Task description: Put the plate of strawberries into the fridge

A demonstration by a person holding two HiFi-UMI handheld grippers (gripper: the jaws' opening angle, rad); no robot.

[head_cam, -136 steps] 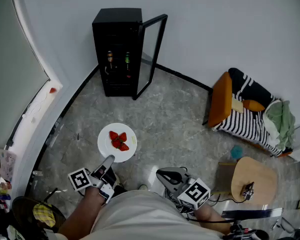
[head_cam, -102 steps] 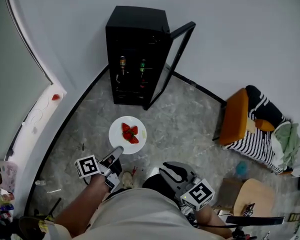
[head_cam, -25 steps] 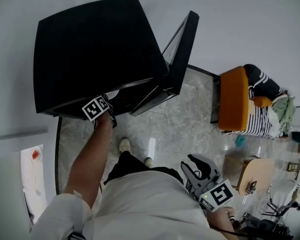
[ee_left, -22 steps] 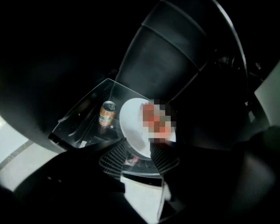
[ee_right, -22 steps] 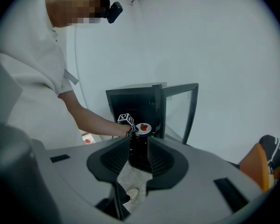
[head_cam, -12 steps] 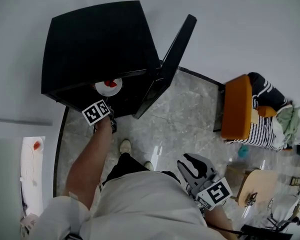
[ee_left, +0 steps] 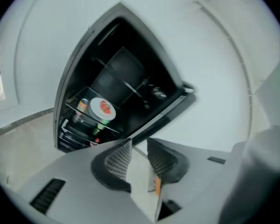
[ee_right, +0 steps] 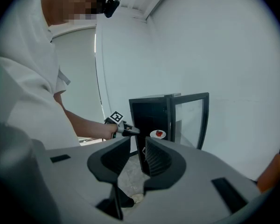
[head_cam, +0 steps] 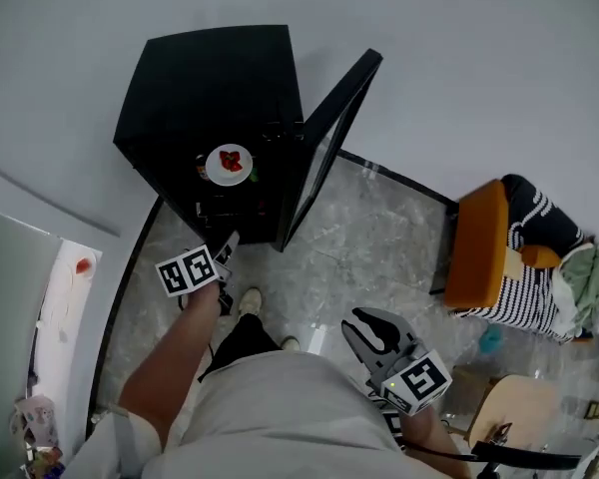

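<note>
Fingers of my left gripper (head_cam: 227,241) hang just outside the fridge (head_cam: 210,78) in the head view, with the plate of strawberries (head_cam: 229,165) ahead on a shelf (ee_left: 113,130) inside. Left gripper view: they are closing on nothing, and the round plate lies flat with no long axis. Right gripper view: my right gripper (ee_right: 137,148) has its fingers narrowly parted and empty, farther back.

Right tongs (ee_right: 137,148) gape empty; plate (ee_right: 153,135), seemingly of strawberries (ee_right: 158,133), sits inside the open fridge (ee_right: 147,115).

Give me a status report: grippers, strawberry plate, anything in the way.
Left gripper outside fridge, jaws closing, empty. Right gripper open, empty. Plate of strawberries inside fridge, door open. Nothing in the way.
</note>
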